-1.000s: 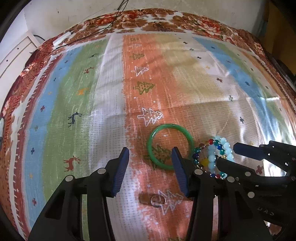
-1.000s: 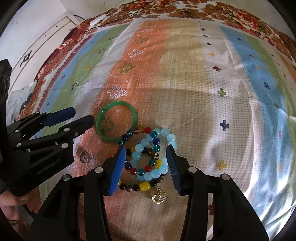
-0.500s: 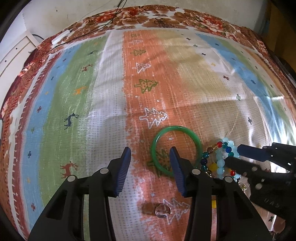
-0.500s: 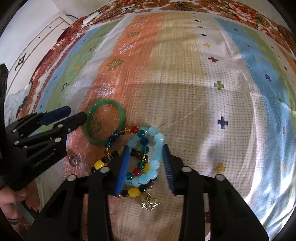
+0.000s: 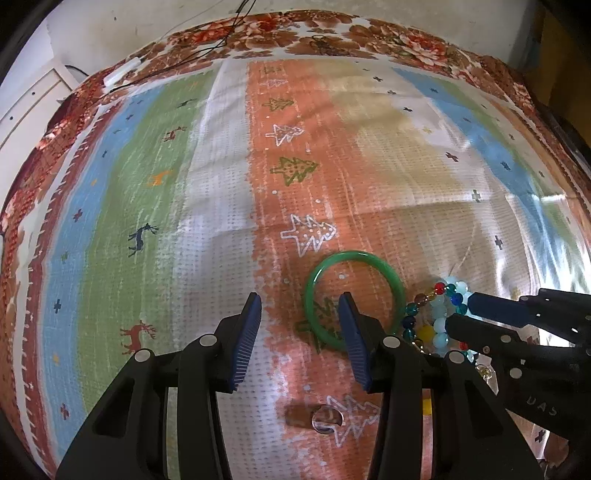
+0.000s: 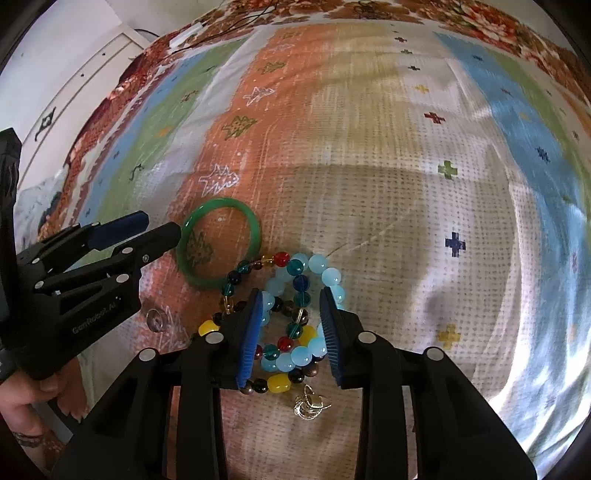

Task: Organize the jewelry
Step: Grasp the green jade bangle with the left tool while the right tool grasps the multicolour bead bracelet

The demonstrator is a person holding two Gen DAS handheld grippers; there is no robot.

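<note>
My right claw (image 6: 290, 328) straddles the bead bracelets (image 6: 295, 314), jaws narrowed but not gripping; I should close gently on the strands, avoiding the green bangle (image 6: 219, 242).

Green bangle (image 5: 354, 300); multicoloured beads (image 6: 295, 317)

Both wrist views downward, close, sharing bangle (image 5: 352, 299)

Striped cloth (image 5: 221, 206) w/ tree motifs, white wall (image 5: 110, 33) behind, sunlit.
</note>
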